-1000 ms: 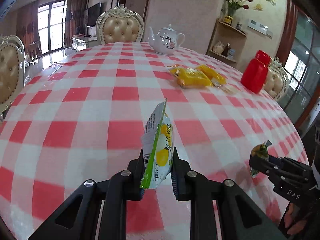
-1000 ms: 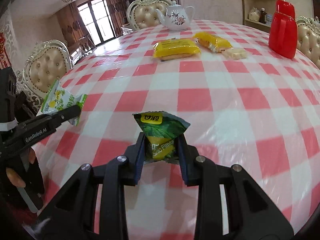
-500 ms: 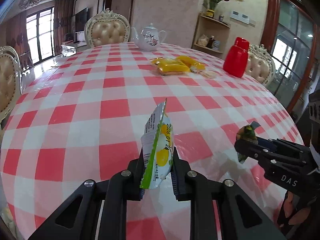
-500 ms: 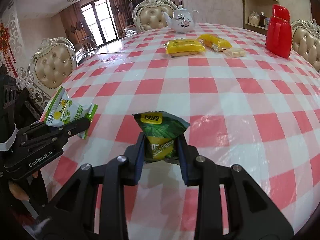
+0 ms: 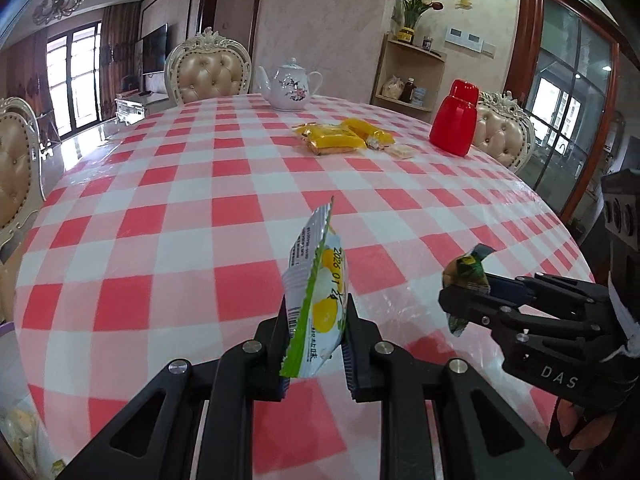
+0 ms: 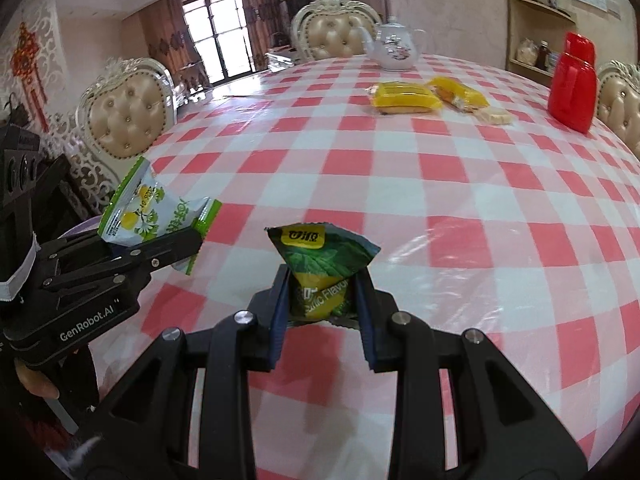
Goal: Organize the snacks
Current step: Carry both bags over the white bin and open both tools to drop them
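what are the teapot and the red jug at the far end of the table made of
White flowered teapot: looks like glazed ceramic or porcelain, with a glossy surface and painted blossoms. Red lidded jug: probably moulded plastic, uniformly coloured and opaque with a soft sheen, though painted metal can't be ruled out.

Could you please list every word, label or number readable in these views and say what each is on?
"GenRobot.AI": left claw body.
"DAS": right claw body.
"2026 01": white lemon snack packet.
"Flavor": dark green snack packet; its yellow logo and the lemon packet's fine print are unreadable.
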